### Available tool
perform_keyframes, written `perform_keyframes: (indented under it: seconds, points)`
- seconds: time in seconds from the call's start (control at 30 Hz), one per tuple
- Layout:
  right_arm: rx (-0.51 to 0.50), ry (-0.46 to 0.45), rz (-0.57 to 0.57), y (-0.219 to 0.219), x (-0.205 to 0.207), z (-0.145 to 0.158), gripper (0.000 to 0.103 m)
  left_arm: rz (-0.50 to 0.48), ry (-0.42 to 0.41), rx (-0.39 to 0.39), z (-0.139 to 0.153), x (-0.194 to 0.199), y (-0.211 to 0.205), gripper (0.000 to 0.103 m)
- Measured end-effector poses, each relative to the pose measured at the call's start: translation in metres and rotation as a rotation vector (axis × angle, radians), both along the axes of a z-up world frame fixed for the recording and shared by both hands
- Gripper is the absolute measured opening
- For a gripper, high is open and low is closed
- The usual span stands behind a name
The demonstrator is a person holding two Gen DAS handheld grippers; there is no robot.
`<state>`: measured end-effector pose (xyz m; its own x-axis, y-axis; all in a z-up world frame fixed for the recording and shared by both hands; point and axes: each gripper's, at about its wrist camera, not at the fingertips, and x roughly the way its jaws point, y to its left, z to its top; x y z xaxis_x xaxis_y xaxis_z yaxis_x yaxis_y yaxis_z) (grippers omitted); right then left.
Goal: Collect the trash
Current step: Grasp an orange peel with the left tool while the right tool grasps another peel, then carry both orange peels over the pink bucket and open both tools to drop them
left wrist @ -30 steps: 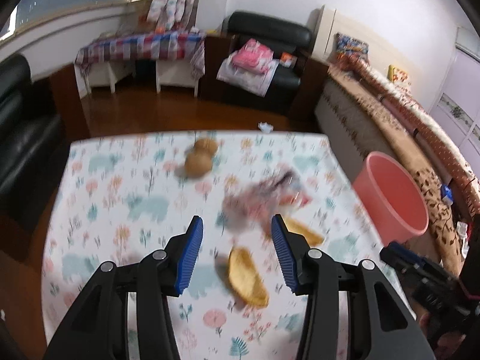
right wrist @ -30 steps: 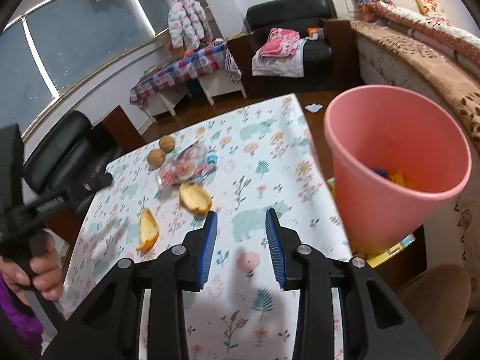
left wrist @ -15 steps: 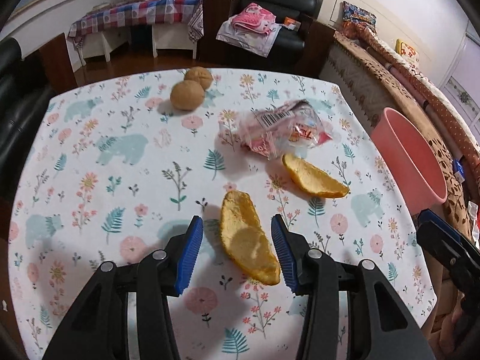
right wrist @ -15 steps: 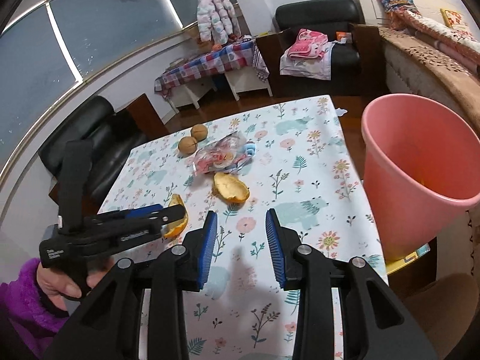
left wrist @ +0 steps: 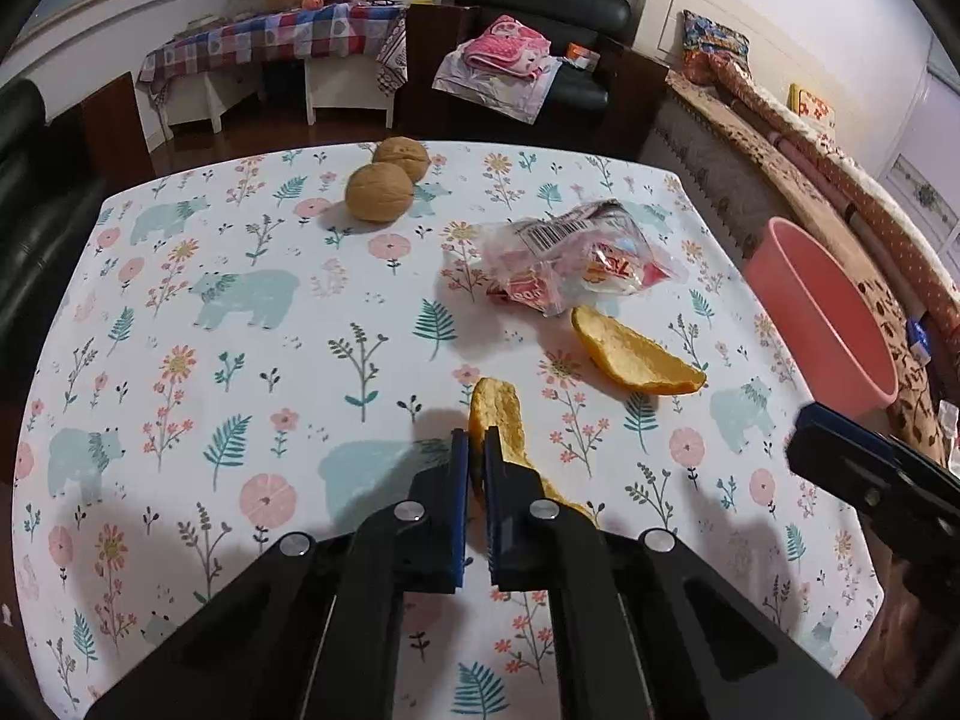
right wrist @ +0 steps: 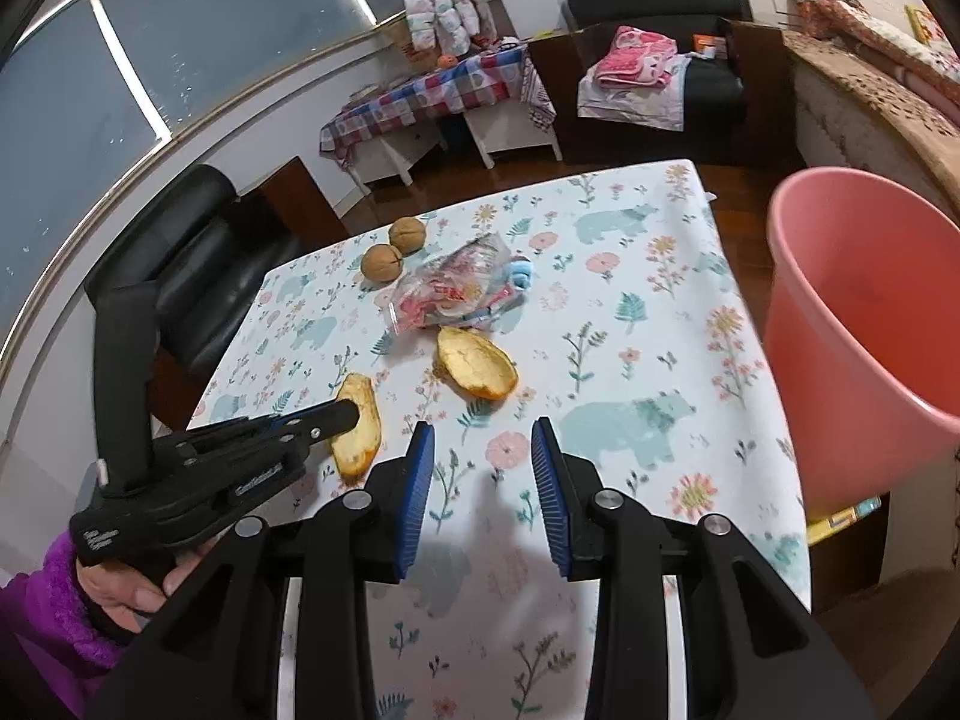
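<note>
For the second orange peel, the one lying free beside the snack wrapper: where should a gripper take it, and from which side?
Probably the raised long edge of the free orange peel, coming from above. It lies on the tablecloth like a shallow boat, hollow side up, so its thin rim stands clear for a pinch across the wall. The right gripper is open and empty; the left gripper is shut on the other peel.

We see both fisheye views sharp and evenly lit by soft indoor light from above. The window (right wrist: 120, 90) is dusky blue, adding little light. Soft shadows fall on the tablecloth (left wrist: 240, 360) under the grippers and beside the walnuts (left wrist: 379, 193). Straight lines bow toward the edges, and the corners go black. The bucket (right wrist: 852, 324) looks slightly blurred.
</note>
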<state>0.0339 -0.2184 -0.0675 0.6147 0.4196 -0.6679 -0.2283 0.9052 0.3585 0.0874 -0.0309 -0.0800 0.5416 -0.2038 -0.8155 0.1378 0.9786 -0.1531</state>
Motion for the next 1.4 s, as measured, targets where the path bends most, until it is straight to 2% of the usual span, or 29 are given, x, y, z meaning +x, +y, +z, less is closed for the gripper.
perform_keyframes:
  seconds: [0.2,0.47,0.73,0.8,0.97,1.4]
  points:
    - [-0.035,0.033,0.003,0.011,0.022,-0.01,0.034,0.015,-0.018,-0.026,0.004,-0.005,0.012,0.003]
    - [-0.058,0.031,0.0,0.022,0.049,-0.011,0.034,0.039,-0.027,-0.064,0.007,-0.008,0.026,0.003]
    - [-0.139,0.063,0.03,0.038,0.067,-0.026,0.034,0.043,-0.025,-0.073,0.006,-0.01,0.029,0.003]
    - [-0.15,0.077,0.049,0.042,0.067,-0.032,0.03,0.043,-0.022,-0.072,0.006,-0.011,0.029,0.003]
    - [-0.166,0.068,0.072,0.047,0.061,-0.033,0.01,0.043,-0.025,-0.067,0.006,-0.011,0.027,0.003]
    - [-0.097,0.021,0.062,0.027,0.032,-0.012,0.008,0.04,-0.049,-0.054,0.019,-0.014,0.02,0.003]
